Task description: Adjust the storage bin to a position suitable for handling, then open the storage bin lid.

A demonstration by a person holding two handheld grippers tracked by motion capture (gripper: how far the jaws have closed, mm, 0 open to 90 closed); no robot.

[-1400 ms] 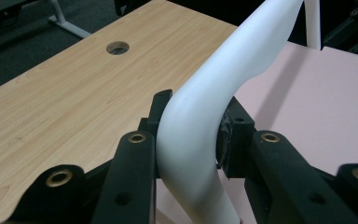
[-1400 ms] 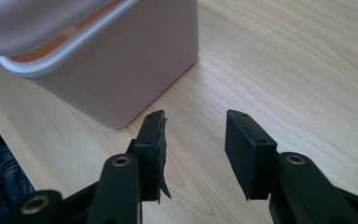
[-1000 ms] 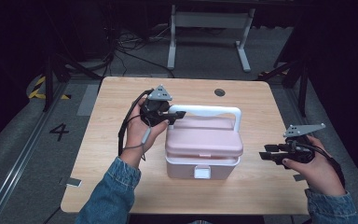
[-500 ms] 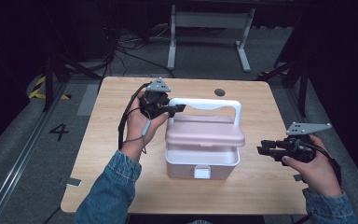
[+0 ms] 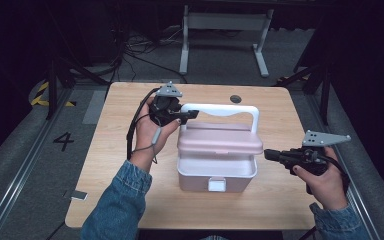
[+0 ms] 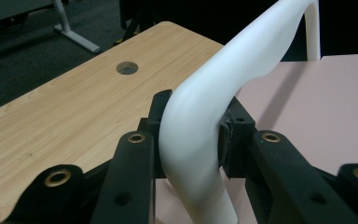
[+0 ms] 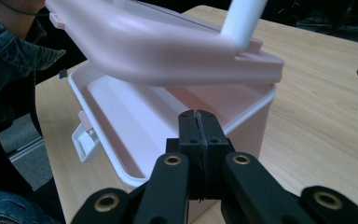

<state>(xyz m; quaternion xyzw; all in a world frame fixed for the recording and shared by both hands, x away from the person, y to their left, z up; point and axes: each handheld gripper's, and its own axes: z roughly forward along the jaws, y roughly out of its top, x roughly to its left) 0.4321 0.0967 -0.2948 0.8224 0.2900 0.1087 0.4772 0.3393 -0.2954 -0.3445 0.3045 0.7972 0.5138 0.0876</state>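
Handle [image 6: 200, 140] clenched in left tongs [image 5: 182, 116]; right tongs [image 7: 199, 140], just closed empty, beside box [image 5: 217, 172].

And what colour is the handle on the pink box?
White. The handle shows best in the left gripper view, clamped in the left claw.

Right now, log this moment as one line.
left gripper: shut on white handle, lid lifted | right gripper: just closed, empty, beside pink box | box open on table
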